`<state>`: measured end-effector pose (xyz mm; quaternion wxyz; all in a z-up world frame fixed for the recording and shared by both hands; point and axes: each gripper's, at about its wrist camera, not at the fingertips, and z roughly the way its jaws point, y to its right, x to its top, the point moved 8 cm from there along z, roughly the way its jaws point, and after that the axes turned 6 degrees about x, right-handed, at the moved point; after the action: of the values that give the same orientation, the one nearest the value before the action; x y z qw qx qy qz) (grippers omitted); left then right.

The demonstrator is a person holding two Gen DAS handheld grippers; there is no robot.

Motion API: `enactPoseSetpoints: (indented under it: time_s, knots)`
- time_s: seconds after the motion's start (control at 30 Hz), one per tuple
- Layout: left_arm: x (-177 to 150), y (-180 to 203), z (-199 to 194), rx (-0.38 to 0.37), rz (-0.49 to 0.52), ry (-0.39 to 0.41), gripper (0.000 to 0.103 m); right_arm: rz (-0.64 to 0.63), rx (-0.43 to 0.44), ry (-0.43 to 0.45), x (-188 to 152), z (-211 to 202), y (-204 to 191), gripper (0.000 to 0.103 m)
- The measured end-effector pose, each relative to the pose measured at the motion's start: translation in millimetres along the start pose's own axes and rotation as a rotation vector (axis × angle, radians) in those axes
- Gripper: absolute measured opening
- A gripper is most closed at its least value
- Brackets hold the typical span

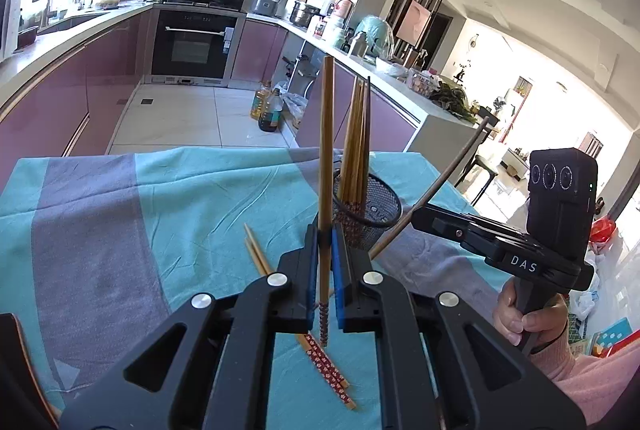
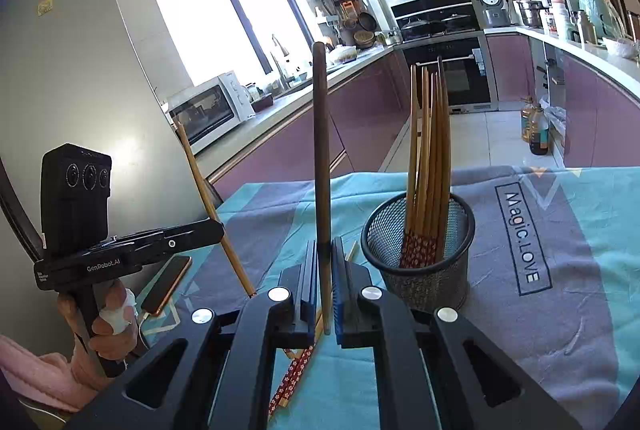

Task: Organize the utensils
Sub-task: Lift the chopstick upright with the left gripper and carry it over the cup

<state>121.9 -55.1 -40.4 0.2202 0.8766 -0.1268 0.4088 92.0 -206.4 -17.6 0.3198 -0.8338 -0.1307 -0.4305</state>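
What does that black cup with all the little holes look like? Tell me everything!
The black mesh cup is a round, open-topped holder that looks like metal wire mesh with a solid rim. It stands upright on the blue-and-grey cloth. A bundle of wooden chopsticks stands inside, patterned red ends down, leaning on the far rim. No gripper touches it.
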Motion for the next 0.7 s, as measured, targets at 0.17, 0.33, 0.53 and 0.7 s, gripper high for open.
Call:
enactPoseSetpoints:
  time_s: [0.17,0.33,0.53,0.7]
  knots:
    - [10,10,3,-0.014,0.015,0.016,0.007,-0.019,-0.013,0.029,11,-9,-1,0.006]
    - [18,17,7,-0.025,0.027,0.021,0.007,-0.038,-0.025,0.047,18,-15,-2,0.006]
    - [27,24,9,-0.034,0.041,0.033,0.007,-0.048,-0.031,0.055,21,-19,-2,0.006]
    - [32,22,14,-0.034,0.049,0.04,0.007,-0.051,-0.034,0.064,26,-23,-1,0.006]
